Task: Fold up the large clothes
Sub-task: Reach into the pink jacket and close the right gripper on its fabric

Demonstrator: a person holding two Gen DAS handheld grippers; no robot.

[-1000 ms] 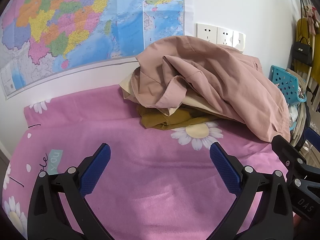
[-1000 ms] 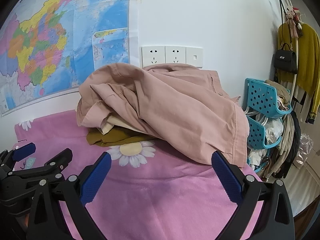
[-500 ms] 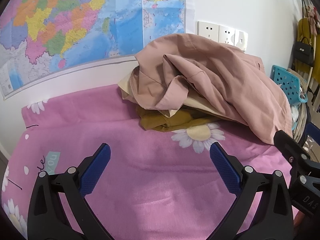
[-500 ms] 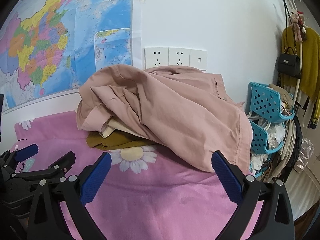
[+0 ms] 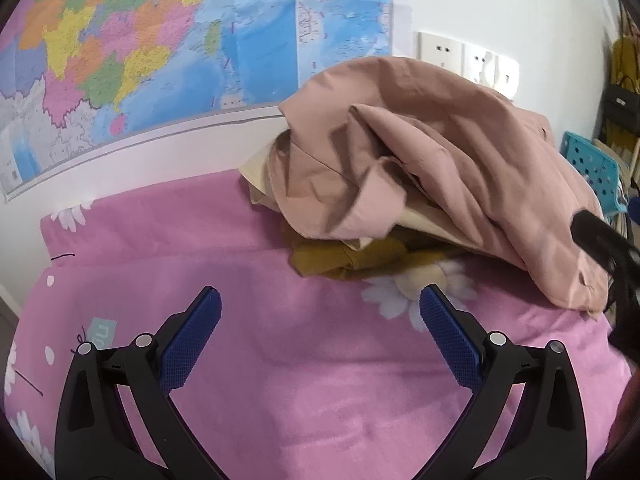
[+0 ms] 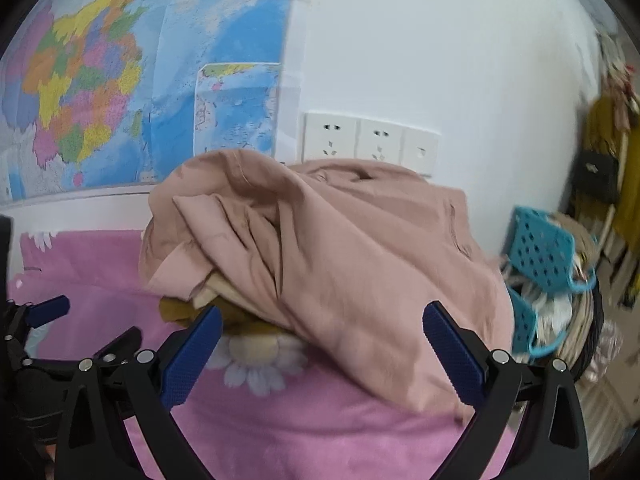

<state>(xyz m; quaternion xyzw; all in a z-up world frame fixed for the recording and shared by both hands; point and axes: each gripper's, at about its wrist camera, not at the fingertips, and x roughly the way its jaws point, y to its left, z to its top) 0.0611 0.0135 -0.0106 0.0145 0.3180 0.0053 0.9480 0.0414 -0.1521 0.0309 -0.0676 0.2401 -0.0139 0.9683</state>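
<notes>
- Map (image 5: pixel 160 52) covers the wall at your far left, above the pink flowered sheet (image 5: pixel 280 380).
- Your left gripper (image 5: pixel 320 312) hangs over bare sheet, jaws spread wide and holding nothing.
- Ahead and to its right lies the heap: a dusty-pink garment (image 5: pixel 460 160) on top, a cream piece (image 5: pixel 256 176) under it, a mustard piece (image 5: pixel 340 256) at the bottom.
- Your right gripper (image 6: pixel 320 320) is also wide apart and empty, with the pink garment's (image 6: pixel 340 264) lower edge lying between its blue pads (image 6: pixel 452 352).
- Sockets (image 6: pixel 368 140) sit on the wall behind the heap.
- Teal baskets (image 6: pixel 540 248) at your far right hold pale clothing, too blurred to tell apart.
</notes>
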